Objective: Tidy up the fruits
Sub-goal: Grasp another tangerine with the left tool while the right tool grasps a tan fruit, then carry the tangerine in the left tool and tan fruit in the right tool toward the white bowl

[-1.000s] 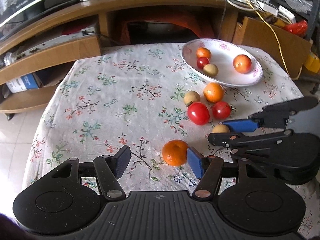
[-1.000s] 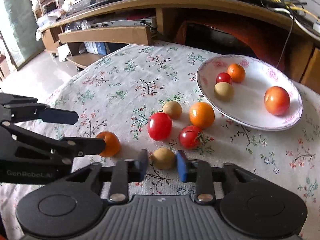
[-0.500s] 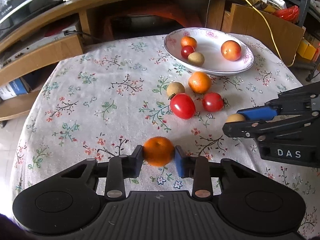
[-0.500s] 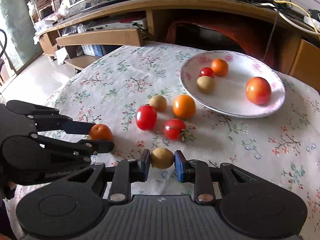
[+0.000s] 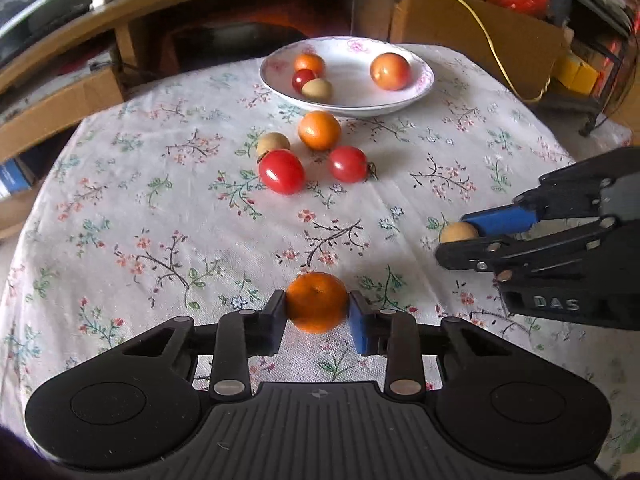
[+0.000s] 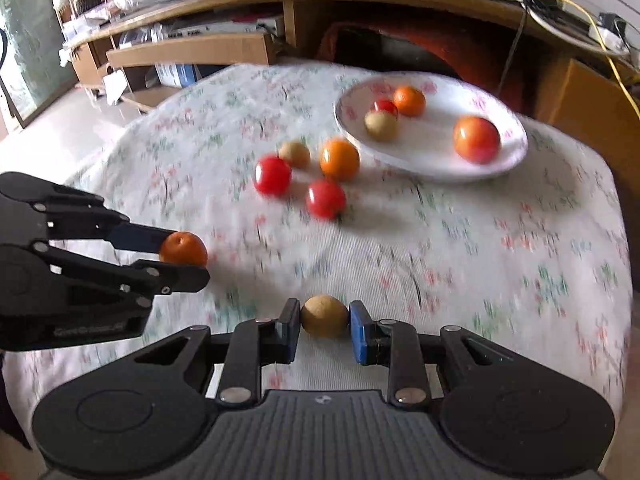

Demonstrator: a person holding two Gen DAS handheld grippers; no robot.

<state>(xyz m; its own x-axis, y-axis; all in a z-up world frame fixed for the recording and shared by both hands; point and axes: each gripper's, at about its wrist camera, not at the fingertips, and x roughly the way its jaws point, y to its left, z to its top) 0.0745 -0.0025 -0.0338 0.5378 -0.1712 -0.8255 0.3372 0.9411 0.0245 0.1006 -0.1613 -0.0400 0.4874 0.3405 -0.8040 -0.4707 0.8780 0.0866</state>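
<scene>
My left gripper [image 5: 317, 320] is shut on a small orange [image 5: 317, 302], held just above the flowered tablecloth; the right wrist view shows that same orange [image 6: 183, 249] from the side. My right gripper [image 6: 323, 326] is shut on a small tan fruit [image 6: 324, 316], which the left wrist view shows as a tan fruit [image 5: 458, 233] at the right. A white plate [image 5: 416, 92] at the far side holds several fruits. In front of it lie an orange [image 5: 319, 130], a tan fruit [image 5: 273, 143] and two red tomatoes [image 5: 281, 171] [image 5: 348, 164].
The round table's cloth [image 5: 160, 200] falls away at the left and right edges. Behind the table runs a wooden shelf unit [image 6: 192, 50] with boxes and cables. A cardboard box [image 5: 472, 32] and a yellow cable stand at the back right.
My left gripper closed on the small orange and carried it back from the fruit cluster. My right gripper, holding the tan fruit throughout, also drew back and rightward.
</scene>
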